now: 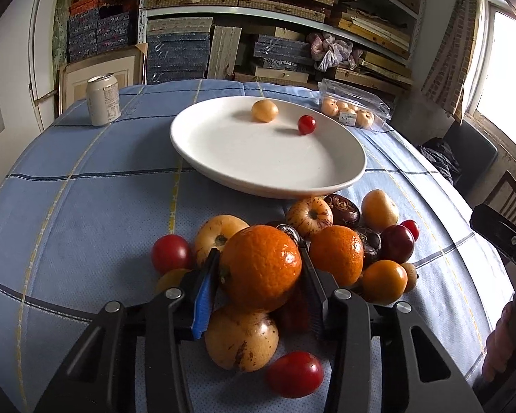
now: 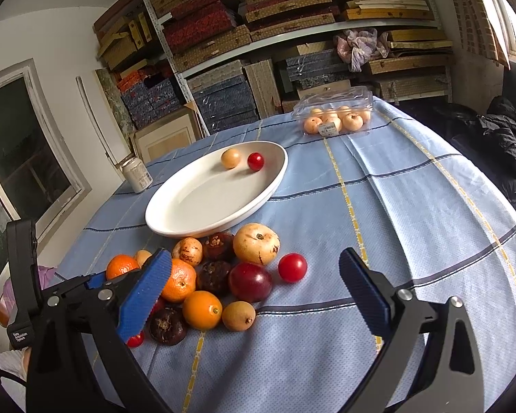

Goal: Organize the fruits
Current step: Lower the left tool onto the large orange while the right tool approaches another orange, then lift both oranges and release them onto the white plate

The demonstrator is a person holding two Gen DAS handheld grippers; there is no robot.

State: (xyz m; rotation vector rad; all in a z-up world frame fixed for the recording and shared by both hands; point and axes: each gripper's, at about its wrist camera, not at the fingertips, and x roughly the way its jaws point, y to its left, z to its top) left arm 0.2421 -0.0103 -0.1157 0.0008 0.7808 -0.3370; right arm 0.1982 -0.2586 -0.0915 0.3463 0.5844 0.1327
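The left gripper (image 1: 260, 268) was clenched on a large orange (image 1: 260, 267), its fingers (image 1: 205, 296) pressed against both sides of the fruit. The orange sat at the top of the fruit pile (image 2: 220, 275) near the front edge of the tabletop (image 2: 412, 206), which was covered with a blue checked cloth. Whether the orange was lifted clear of the fruit beneath it could not be told.

The right gripper (image 2: 258, 292) was released, its blue-padded fingers (image 2: 144, 296) spread wide with nothing between them, poised above the cloth beside the pile.

The pile held a second orange (image 1: 337, 254), several yellow-brown fruits, dark chestnut-like pieces, a dark red plum (image 2: 250, 281) and small red tomatoes. One tomato (image 2: 292, 267) lay just beside the plum, on the pile's outer side.

A white plate (image 1: 223, 144) stood just behind the pile, toward the middle of the tabletop. It carried one pale yellow fruit (image 1: 264, 110) and one cherry tomato (image 1: 306, 124), near each other but apart, at its far side.

A drink can (image 1: 103, 99) stood upright near the far left edge. A clear plastic box (image 2: 333, 113) of pale fruits lay near the far right edge. Shelves stacked with boxes (image 1: 275, 17) lined the wall behind.
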